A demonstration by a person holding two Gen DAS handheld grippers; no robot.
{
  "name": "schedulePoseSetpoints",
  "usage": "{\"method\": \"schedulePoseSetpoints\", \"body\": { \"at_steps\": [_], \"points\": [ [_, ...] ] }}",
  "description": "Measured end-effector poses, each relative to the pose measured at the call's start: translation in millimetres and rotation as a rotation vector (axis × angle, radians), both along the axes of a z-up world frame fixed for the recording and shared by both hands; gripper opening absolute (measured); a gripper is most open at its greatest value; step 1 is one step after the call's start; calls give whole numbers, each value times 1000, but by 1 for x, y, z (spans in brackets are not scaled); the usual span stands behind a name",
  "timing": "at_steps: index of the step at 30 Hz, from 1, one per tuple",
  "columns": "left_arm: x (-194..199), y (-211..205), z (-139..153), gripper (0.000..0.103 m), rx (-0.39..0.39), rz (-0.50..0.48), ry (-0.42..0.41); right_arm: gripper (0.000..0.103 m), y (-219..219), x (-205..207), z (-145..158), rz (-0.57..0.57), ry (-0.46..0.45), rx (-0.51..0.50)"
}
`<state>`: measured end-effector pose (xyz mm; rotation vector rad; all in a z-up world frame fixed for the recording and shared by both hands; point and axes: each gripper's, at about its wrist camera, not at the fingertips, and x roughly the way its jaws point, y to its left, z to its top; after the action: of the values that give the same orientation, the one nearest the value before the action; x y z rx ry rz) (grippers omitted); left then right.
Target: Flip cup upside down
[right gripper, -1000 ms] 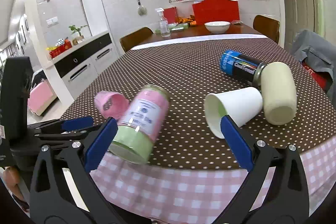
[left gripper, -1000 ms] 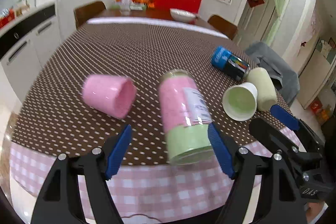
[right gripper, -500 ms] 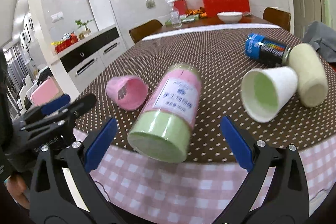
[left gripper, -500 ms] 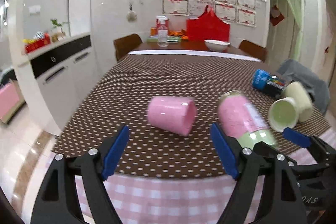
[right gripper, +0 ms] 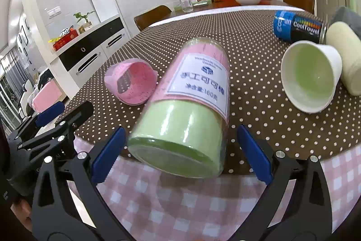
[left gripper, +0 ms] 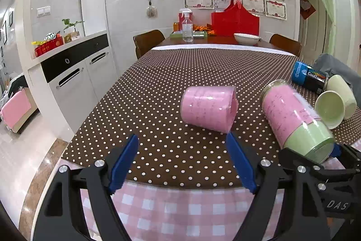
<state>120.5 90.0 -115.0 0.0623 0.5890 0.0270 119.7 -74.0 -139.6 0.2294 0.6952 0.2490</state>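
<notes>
A: Where is the pink cup (left gripper: 208,108) lying?
B: On its side on the dotted tablecloth (left gripper: 180,69), mouth turned right, just beyond the left gripper (left gripper: 180,164), whose jaws are standing wide apart and holding nothing.

A: And the right gripper (right gripper: 180,150)?
B: Its jaws are likewise gaping, flanking the near end of the pink-and-green canister (right gripper: 187,105) without visibly touching it. The canister is lying right of the pink cup. Farther right, a white cup (right gripper: 311,76) is lying on its side, beside a cream tumbler (right gripper: 345,58) and a blue can (right gripper: 297,26).
</notes>
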Motion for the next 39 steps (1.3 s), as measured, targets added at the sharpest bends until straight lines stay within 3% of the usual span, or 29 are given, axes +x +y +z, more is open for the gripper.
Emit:
{"method": "schedulePoseSetpoints", "body": {
  "at_steps": [8, 15, 39],
  "points": [
    [1, -6, -4, 79, 1, -17, 7, 73, 2, 2, -2, 11, 19, -24],
    [-2, -8, 1, 79, 3, -22, -5, 73, -5, -3, 3, 2, 8, -26],
    [-6, -31, 37, 79, -26, -73, -80, 71, -22, -19, 52, -27, -151, -60]
  ]
}}
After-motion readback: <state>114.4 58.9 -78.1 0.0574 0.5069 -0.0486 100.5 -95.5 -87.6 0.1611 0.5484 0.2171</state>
